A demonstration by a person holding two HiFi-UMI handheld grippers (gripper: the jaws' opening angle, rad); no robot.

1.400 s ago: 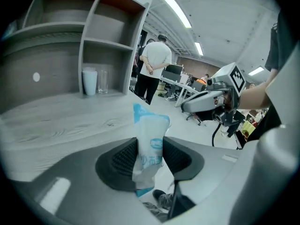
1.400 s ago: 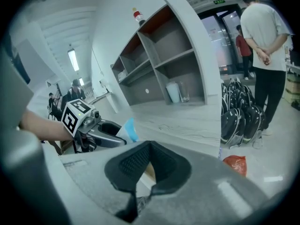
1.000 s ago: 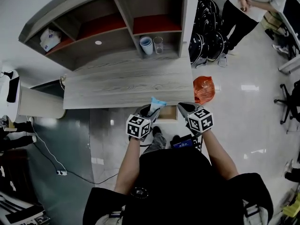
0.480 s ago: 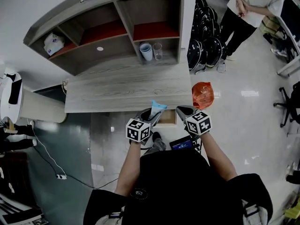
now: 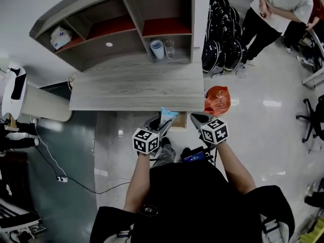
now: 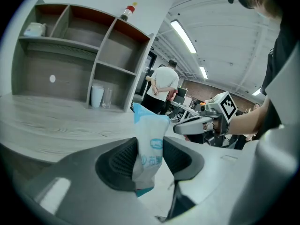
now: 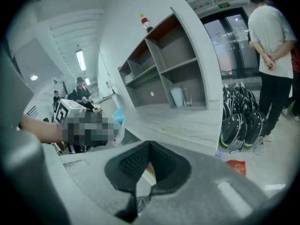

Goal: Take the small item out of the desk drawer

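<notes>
Both arms stretched forward side by side; left gripper point(image 5: 158, 123) pinching a packet point(image 5: 167, 114), right gripper point(image 5: 195, 118) fingers together, empty.

The packet's point(image 6: 151, 139) lower end is sitting hidden between the left gripper's point(image 6: 149, 161) pads, and its blue print is blurring past reading. At the head view's centre, the drawer point(image 5: 180, 121) is mostly hiding under the desk point(image 5: 136, 90) edge. The top edge is cutting off the standing person point(image 5: 276, 11), upper right. The bottle point(image 6: 127, 12) atop the shelves point(image 6: 70, 55), upper left, is looking too small to identify.
</notes>
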